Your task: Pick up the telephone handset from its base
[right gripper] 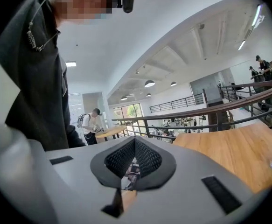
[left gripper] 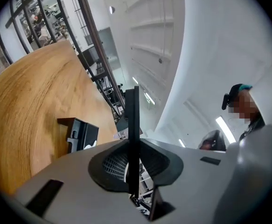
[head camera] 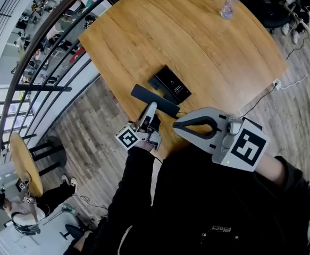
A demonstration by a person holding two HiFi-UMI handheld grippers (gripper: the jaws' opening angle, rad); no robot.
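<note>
The fingers [left gripper: 111,164] of the left gripper [head camera: 150,111] stand only narrowly apart, clamped on the flat sides of the black handset [left gripper: 132,120]. They pinch its thin dimension, probably because the broad faces give the pads the surest purchase. The handset's long axis runs crosswise to the line the fingers point along. In the left gripper view it shows edge-on and stands straight up between the pads, and both ends stick out past them.

Just beyond the fingers and a little to their left, the base [head camera: 170,83] sits on the tabletop [head camera: 197,36]. The handset looks clear of it, so the pick-up seems largely done.

To the right, the right gripper [head camera: 178,126] hangs beside the left one. Its fingers [right gripper: 147,158] are closed together on nothing, likely kept out of the way.
</note>
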